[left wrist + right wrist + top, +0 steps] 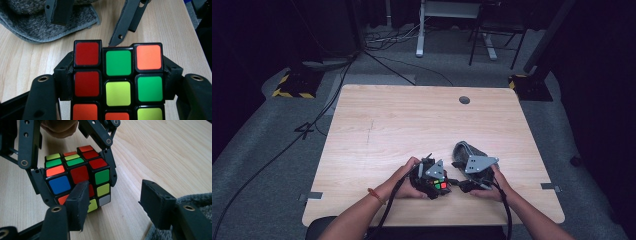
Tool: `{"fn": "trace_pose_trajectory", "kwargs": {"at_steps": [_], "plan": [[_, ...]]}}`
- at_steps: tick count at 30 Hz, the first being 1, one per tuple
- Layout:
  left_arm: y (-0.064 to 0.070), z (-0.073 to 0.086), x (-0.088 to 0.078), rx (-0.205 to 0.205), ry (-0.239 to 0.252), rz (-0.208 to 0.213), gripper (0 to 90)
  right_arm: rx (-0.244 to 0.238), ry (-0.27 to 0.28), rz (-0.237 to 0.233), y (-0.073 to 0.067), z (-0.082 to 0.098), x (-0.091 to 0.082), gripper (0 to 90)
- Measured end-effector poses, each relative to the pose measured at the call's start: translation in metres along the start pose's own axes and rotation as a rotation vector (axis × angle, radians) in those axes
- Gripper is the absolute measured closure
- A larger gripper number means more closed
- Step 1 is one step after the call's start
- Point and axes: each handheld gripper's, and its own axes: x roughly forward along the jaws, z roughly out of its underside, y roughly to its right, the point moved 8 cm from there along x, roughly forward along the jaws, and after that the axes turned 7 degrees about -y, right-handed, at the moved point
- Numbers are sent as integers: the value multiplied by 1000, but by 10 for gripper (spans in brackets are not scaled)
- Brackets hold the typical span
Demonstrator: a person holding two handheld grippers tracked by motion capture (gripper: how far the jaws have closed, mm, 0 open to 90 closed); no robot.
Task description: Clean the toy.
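Currently my left gripper (438, 186) pinches the puzzle cube (77, 178) low over the table's near edge (432, 215). My right gripper (113, 203), jaws spread and empty, faces it: one pad nearly touches a cube corner, the other stands clear.

Setting: a lab or recording studio room. One bare wooden table (432, 130) on grey carpet (257, 165), dark all round. Behind the table: black stand bases with yellow-black hazard tape (292, 86), loose cables (387, 37) across the floor, a white desk frame (421, 30). Left of the table, a long cable (277, 155) runs along the carpet.
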Motion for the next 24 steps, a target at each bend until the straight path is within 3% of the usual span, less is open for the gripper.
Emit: {"fn": "trace_pose_trajectory", "kwargs": {"at_steps": [2,5,14,17,20,24], "plan": [[2,-3,0,15,4,-7,328,13,39,-16,-2,-6,-3,430],[3,-6,0,22,13,-33,329,-18,41,21,-3,-15,-7,441],[2,-18,-2,16,132,-87,333,-12,50,41,4,-14,-24,441],[0,-16,-2,5,136,-78,333,-19,38,49,7,-9,-25,470],[2,-15,0,2,135,-58,333,9,35,61,13,-8,-26,469],[6,-12,8,7,107,-34,332,5,18,50,12,-8,-17,456]]}}
